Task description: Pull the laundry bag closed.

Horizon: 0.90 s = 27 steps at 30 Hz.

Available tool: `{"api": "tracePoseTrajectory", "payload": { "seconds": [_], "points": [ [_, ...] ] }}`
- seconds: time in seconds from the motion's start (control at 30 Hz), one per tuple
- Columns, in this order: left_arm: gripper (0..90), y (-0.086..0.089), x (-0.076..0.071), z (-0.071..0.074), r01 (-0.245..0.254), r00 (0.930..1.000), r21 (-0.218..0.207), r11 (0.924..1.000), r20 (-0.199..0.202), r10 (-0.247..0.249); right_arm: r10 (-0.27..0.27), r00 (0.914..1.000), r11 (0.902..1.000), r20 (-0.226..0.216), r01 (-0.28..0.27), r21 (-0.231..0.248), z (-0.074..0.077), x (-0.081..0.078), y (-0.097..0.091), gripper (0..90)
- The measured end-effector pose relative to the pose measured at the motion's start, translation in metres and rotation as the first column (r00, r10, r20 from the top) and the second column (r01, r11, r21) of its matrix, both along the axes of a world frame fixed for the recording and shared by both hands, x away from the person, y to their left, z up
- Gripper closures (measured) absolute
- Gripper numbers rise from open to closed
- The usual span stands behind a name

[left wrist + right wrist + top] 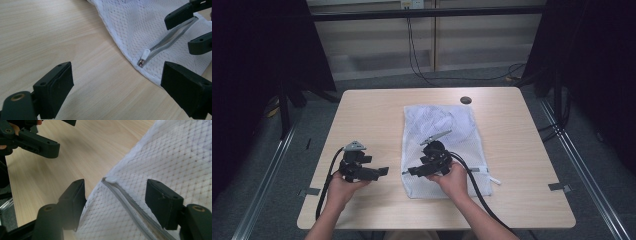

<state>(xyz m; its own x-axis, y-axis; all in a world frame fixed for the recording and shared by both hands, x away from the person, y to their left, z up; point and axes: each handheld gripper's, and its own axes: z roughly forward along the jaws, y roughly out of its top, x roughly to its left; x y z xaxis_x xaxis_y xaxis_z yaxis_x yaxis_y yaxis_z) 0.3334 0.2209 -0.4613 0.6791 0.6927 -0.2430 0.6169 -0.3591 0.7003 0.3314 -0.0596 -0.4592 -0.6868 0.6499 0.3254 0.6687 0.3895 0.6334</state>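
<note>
A white mesh laundry bag lies flat on the middle of the wooden table. A grey zipper runs along its near edge and ends in a small white tab at the bag's corner. My right gripper hovers low over that corner. Its jaws stand apart on either side of the zipper, and the pads are clear of the mesh. My left gripper stays to the left of the bag over bare wood, open with nothing between its jaws. The two grippers point toward each other.
A small black round cap sits near the table's far edge. A white tag sticks out at the bag's near right corner. Black cables trail from both grippers off the near edge. Metal rails run along the floor on both sides.
</note>
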Motion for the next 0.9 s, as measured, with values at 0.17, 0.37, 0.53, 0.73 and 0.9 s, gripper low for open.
{"api": "tracePoseTrajectory", "payload": {
  "seconds": [0.17, 0.37, 0.53, 0.73, 0.9],
  "points": [
    [11.0, 0.000, -0.001, 0.000, -0.003, 1.0000, 0.002, 1.0000, -0.001, 0.003, -0.003, 0.9997, 1.0000, -0.023, 0.004, 0.007, -0.004, 0.003, 0.004, 41.7],
    [11.0, 0.001, -0.001, -0.001, -0.004, 1.0000, 0.002, 1.0000, -0.005, 0.004, 0.003, 0.9994, 1.0000, -0.035, -0.003, 0.009, -0.007, 0.006, 0.009, 50.9],
    [11.1, 0.002, -0.001, 0.000, -0.004, 1.0000, 0.005, 1.0000, -0.005, 0.004, 0.009, 0.9989, 0.9999, -0.046, -0.009, 0.010, -0.008, 0.009, 0.013, 61.1],
    [11.2, 0.003, -0.002, -0.002, -0.010, 0.9999, 0.004, 0.9999, -0.011, 0.010, -0.002, 0.9979, 1.0000, -0.065, 0.002, 0.002, -0.012, 0.012, 0.016, 65.7],
    [11.4, 0.006, -0.001, -0.003, -0.012, 0.9998, 0.010, 0.9999, -0.014, 0.012, -0.002, 0.9969, 1.0000, -0.079, 0.002, 0.003, -0.015, 0.015, 0.020, 66.8]
  ]
}}
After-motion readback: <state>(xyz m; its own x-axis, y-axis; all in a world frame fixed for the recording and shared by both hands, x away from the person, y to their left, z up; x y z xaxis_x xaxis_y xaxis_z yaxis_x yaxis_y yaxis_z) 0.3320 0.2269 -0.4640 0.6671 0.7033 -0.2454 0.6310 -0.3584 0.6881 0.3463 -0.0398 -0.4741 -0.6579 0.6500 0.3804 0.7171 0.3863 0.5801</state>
